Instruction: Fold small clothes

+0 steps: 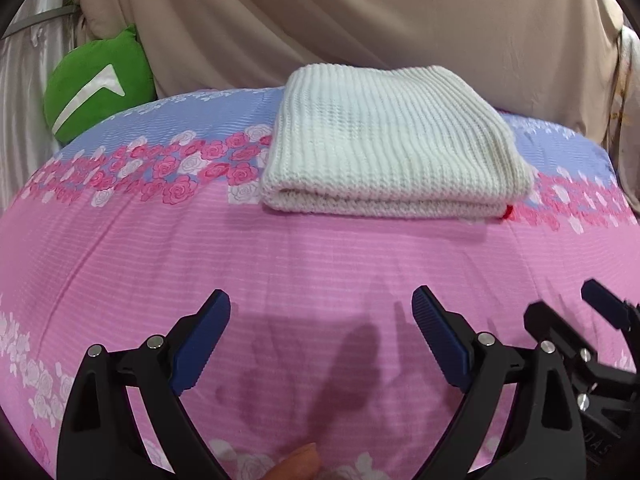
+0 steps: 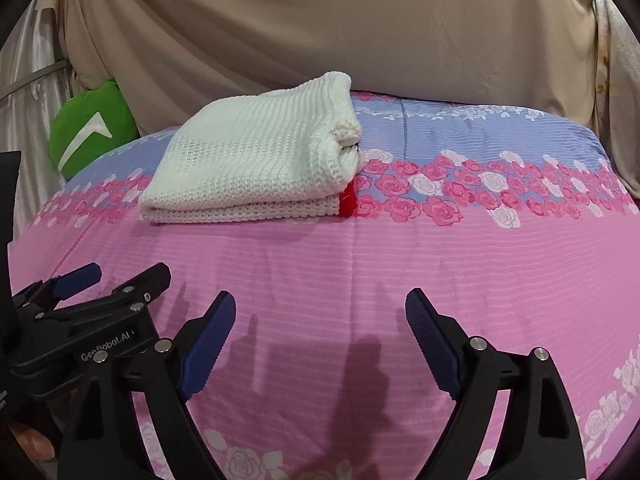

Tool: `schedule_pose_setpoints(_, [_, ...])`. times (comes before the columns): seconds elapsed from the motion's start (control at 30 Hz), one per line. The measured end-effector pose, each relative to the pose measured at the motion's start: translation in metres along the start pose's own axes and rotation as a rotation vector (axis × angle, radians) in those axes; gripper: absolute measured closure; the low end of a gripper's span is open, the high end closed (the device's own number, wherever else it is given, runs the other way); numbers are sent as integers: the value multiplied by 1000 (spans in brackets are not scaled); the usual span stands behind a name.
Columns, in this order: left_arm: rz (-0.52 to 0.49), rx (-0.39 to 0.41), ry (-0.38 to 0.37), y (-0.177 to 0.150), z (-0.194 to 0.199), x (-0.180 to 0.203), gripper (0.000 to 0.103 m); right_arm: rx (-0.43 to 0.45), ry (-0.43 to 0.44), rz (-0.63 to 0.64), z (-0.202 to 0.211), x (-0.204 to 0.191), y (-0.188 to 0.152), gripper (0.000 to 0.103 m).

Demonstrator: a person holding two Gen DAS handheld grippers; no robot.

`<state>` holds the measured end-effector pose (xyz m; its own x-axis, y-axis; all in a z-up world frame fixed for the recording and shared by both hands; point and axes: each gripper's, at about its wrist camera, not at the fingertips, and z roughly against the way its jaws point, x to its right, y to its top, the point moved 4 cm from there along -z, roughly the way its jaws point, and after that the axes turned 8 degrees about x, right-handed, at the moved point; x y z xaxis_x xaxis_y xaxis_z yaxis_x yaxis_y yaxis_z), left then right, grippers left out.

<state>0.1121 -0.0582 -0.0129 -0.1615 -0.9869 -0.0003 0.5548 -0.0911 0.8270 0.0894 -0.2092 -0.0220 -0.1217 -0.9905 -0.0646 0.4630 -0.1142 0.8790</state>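
My left gripper point(image 1: 320, 340) and right gripper point(image 2: 320, 344): both spread wide, empty, over pink floral bedsheet point(image 1: 280, 248). White knit garment point(image 1: 392, 148) lies folded ahead, well apart. Looks soft, light, stretchy; pinch folded edge, not loose layers.

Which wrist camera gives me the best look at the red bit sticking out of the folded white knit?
The right wrist view. There the red trim shows as a clear patch at the right end of the folded white knit, under the top layers. The left wrist view catches only a sliver of it at the lower right corner.
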Motion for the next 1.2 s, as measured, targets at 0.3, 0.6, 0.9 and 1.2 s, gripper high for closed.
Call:
schedule_pose_setpoints(0.3, [-24,-16,72,-5,2,2,13,-38,-23,-13,-6,3,-4,18])
schedule_pose_setpoints(0.6, [-38,-22,107,-7,0,3,14,-46,-39,-5,-6,2,-5,18])
schedule_pose_setpoints(0.9, [-33,-25,113,-8,-1,3,14,-50,-40,2,-7,1,-5,18])
schedule_pose_setpoints(1.2, [-34,-26,124,-9,-1,3,14,-53,-51,7,-8,1,-7,18])
